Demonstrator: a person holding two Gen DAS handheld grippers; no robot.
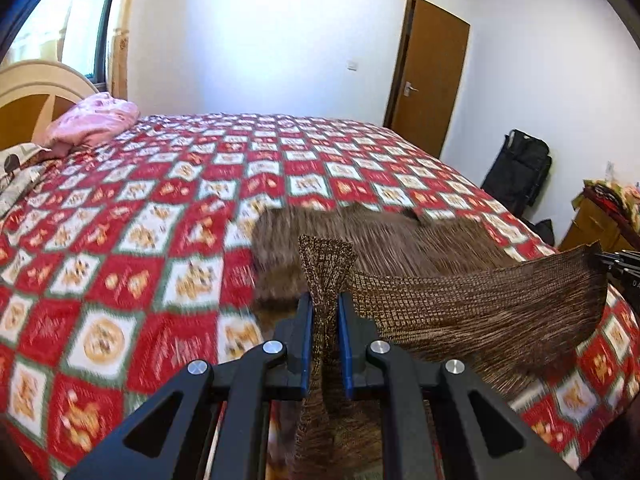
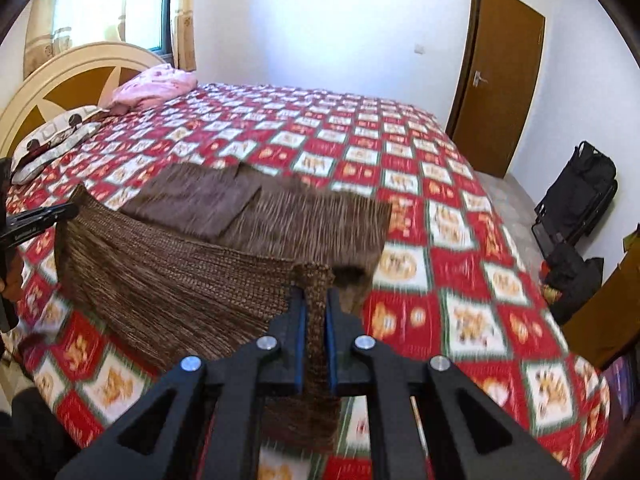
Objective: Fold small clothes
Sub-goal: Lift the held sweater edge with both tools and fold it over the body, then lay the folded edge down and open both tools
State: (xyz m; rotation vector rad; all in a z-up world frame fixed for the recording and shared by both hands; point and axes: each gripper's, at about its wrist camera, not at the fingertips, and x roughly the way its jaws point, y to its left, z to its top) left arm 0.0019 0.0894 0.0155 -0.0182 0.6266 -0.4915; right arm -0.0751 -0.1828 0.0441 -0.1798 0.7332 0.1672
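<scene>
Right hand-held gripper (image 2: 316,304) pinches brown knit garment (image 2: 180,280) above the checked bedspread (image 2: 460,248).

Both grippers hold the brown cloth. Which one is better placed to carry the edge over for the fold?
Neither clearly: left gripper and right gripper each pinch one corner of the cloth, raised over the bed. They should probably move together.

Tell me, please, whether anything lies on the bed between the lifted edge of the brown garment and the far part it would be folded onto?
Nothing visible does. The left gripper and right gripper each pinch the brown garment, and its far part is bare. The pink bundle and pillow lie well beyond, by the headboard.
</scene>
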